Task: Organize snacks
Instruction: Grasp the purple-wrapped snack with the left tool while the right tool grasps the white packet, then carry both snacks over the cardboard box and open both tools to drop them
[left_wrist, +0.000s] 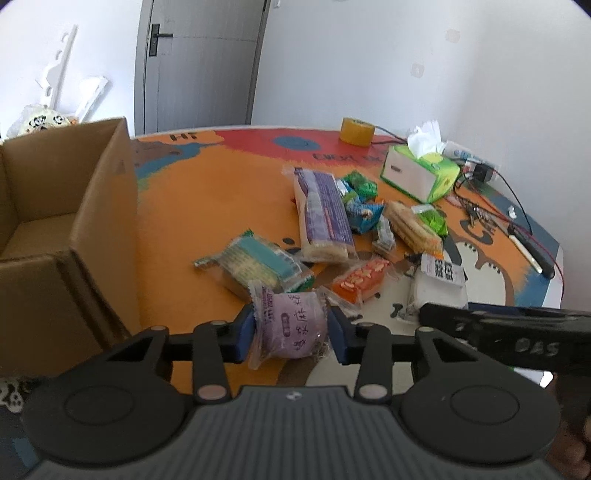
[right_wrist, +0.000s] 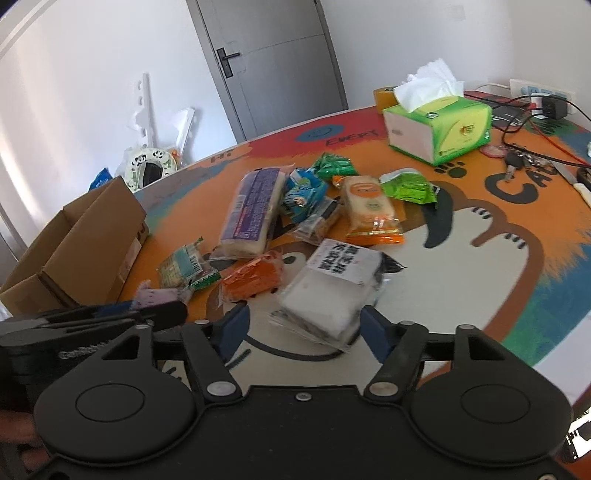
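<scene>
White walls and a grey door stand behind the colourful desk (left_wrist: 221, 206) where the snacks lie in a loose heap. Left claw (left_wrist: 291, 334) is clamped on the purple snack packet (left_wrist: 291, 325), its blue pads pressing both sides, near the cardboard box (left_wrist: 92, 221) that stands open to its left. The wrapper is soft and crinkled, so the packet may slip out when it is lifted over the box wall. Right claw (right_wrist: 303, 328) is apart, around the near end of the white packet (right_wrist: 332, 291) without pressing it, to the right of the box. If it closes only on the thin wrapper edge, the packet may sag, or drag the orange packet (right_wrist: 255, 277) just beside it.
</scene>
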